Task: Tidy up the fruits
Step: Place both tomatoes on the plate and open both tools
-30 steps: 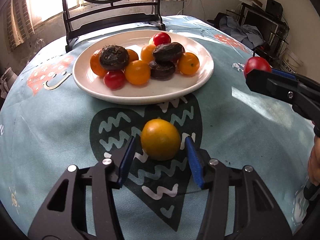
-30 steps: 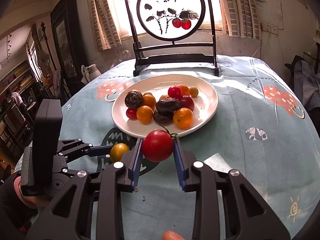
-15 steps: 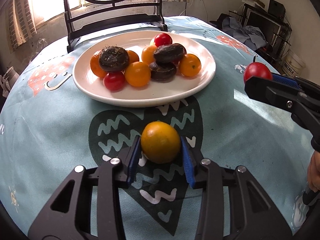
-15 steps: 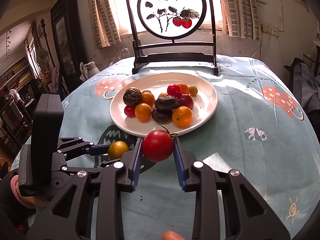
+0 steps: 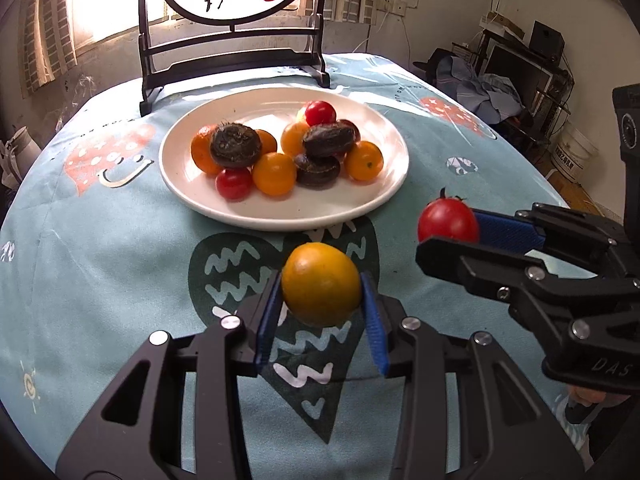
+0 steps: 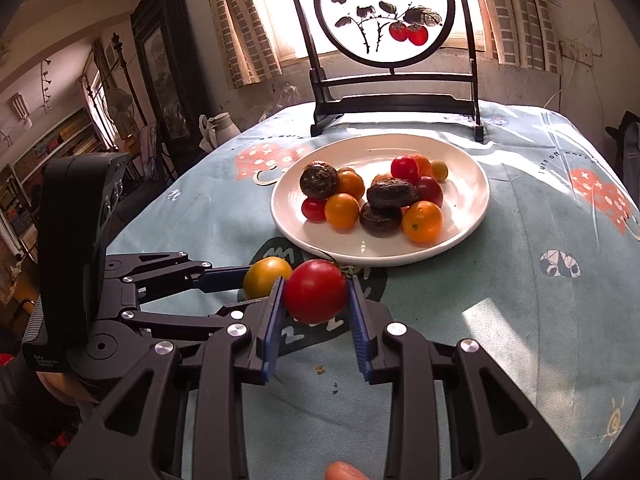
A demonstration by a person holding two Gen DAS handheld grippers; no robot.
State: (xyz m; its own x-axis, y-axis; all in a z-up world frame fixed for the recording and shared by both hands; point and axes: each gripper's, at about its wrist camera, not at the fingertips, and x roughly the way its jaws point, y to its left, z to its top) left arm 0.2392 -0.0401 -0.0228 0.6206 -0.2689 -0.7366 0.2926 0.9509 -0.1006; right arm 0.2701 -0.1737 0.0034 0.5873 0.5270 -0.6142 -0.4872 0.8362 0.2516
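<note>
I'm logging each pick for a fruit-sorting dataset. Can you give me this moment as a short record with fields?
left gripper: shut on the yellow tomato
right gripper: shut on the red tomato
plate: white, heaped with red and orange tomatoes and dark fruits
surface: blue patterned tablecloth
behind plate: round painted screen on a black stand
</note>
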